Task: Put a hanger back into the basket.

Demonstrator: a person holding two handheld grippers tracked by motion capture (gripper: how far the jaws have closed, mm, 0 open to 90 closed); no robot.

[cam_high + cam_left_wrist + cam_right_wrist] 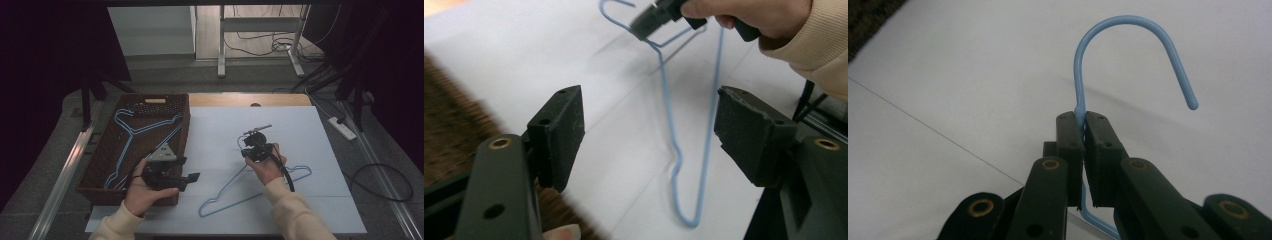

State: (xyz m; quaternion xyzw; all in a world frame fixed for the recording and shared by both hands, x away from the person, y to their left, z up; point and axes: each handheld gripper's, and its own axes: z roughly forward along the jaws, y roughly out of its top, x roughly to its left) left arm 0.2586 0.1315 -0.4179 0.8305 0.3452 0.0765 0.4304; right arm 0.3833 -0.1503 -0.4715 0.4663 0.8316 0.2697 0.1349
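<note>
A light blue wire hanger (pixel 227 184) lies on the white sheet (pixel 300 135) in the middle of the table. My right gripper (pixel 248 145) is shut on its neck just below the hook. In the right gripper view the jaws (pixel 1083 122) pinch the wire, and the hook (pixel 1128 19) curves up above them. My left gripper (pixel 190 169) stands open beside the basket, pointing toward the hanger. The left gripper view looks between its open jaws (pixel 649 115), which hold nothing, at the hanger's shoulder (pixel 669 110) farther off. The right gripper (pixel 644 25) appears at the top of that view.
A dark woven basket (pixel 186 132) at the left holds more blue hangers (pixel 131 131). The wooden table edge (pixel 225 100) shows behind the sheet. A power strip (pixel 342 127) and cables lie on the floor at the right.
</note>
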